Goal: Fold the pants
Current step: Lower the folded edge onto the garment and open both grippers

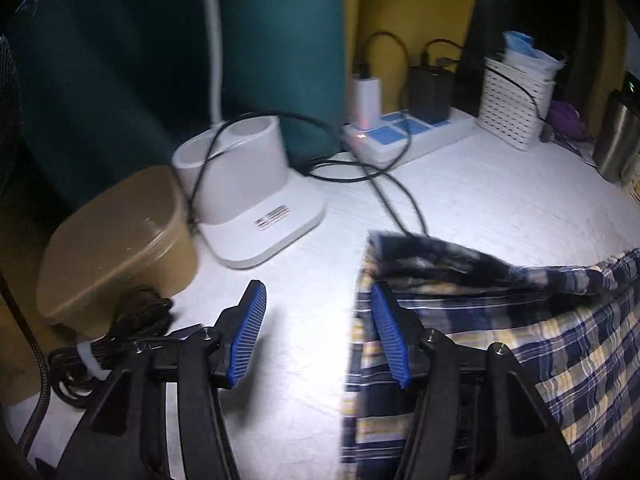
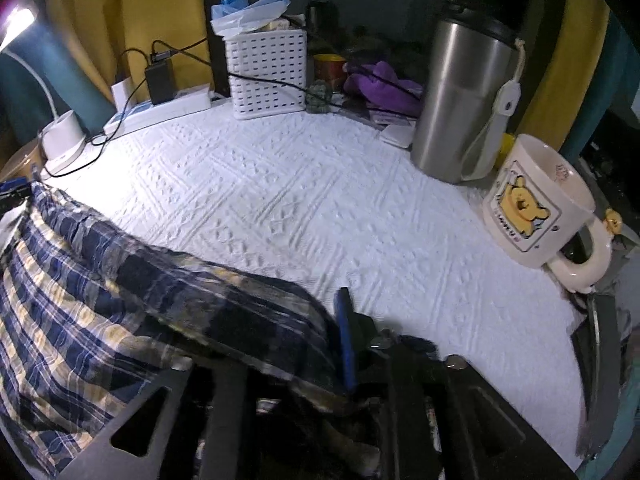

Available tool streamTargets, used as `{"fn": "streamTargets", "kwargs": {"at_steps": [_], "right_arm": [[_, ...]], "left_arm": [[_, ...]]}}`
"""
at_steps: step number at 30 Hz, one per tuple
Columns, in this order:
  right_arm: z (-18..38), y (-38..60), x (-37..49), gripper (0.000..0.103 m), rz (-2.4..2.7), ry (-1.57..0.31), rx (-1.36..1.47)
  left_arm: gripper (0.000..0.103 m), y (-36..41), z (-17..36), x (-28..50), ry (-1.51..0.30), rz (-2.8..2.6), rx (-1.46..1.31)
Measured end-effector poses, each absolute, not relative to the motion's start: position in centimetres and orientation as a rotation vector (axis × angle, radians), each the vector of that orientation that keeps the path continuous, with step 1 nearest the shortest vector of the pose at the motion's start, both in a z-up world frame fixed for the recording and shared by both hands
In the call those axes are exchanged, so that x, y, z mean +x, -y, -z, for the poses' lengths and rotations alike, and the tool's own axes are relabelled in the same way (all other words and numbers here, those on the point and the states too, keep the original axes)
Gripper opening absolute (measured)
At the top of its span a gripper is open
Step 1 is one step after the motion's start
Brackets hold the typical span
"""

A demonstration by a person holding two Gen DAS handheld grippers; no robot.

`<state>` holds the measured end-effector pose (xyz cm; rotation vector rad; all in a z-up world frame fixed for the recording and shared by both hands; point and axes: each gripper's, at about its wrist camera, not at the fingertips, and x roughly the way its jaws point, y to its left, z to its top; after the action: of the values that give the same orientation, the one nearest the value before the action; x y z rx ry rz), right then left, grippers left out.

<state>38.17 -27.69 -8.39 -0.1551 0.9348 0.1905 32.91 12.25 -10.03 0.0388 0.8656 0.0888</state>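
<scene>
The blue, yellow and white plaid pants (image 1: pixel 520 340) lie on the white textured tablecloth (image 1: pixel 500 200), with a folded ridge along their far edge. My left gripper (image 1: pixel 316 300) is open. Its left blue pad (image 1: pixel 250 336) stands over bare cloth, its right pad (image 1: pixel 388 340) over the pants' left edge, and nothing is pinched between them. In the right wrist view the pants (image 2: pixel 80 320) fill the lower left. My right gripper (image 2: pixel 288 328) stands open with loose fabric draped between its jaws. One blue pad (image 2: pixel 346 336) shows. The other finger is hidden under the fabric.
A white lamp base (image 1: pixel 256 184), a brown box (image 1: pixel 116 240), bundled black cable (image 1: pixel 120 332) and a power strip (image 1: pixel 408 132) with chargers crowd the left. A white basket (image 2: pixel 266 72), a steel tumbler (image 2: pixel 460 100) and a bear mug (image 2: pixel 536 204) stand at the back and right.
</scene>
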Motion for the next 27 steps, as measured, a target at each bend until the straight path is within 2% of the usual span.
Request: {"fn": "streamTargets", "kwargs": {"at_steps": [1, 2, 3, 11, 27], "right_arm": [[8.2, 27.8, 38.3, 0.062, -0.18, -0.929, -0.155], [7.9, 28.0, 38.3, 0.092, -0.169, -0.918, -0.152], [7.5, 28.2, 38.2, 0.103, -0.165, -0.904, -0.147], [6.1, 29.6, 37.2, 0.103, -0.087, -0.878, -0.106], [6.3, 32.1, 28.7, 0.103, -0.043, -0.89, -0.077]], "left_arm": [[0.055, -12.6, 10.0, 32.8, -0.866, -0.092, 0.033], [0.055, -12.7, 9.8, 32.7, -0.863, -0.092, 0.032], [0.055, -12.8, 9.6, 32.4, -0.86, -0.09, 0.034], [0.055, -12.0, 8.3, 29.9, -0.868, -0.035, 0.06], [0.055, -10.6, 9.5, 19.9, -0.935, 0.054, -0.035]]}}
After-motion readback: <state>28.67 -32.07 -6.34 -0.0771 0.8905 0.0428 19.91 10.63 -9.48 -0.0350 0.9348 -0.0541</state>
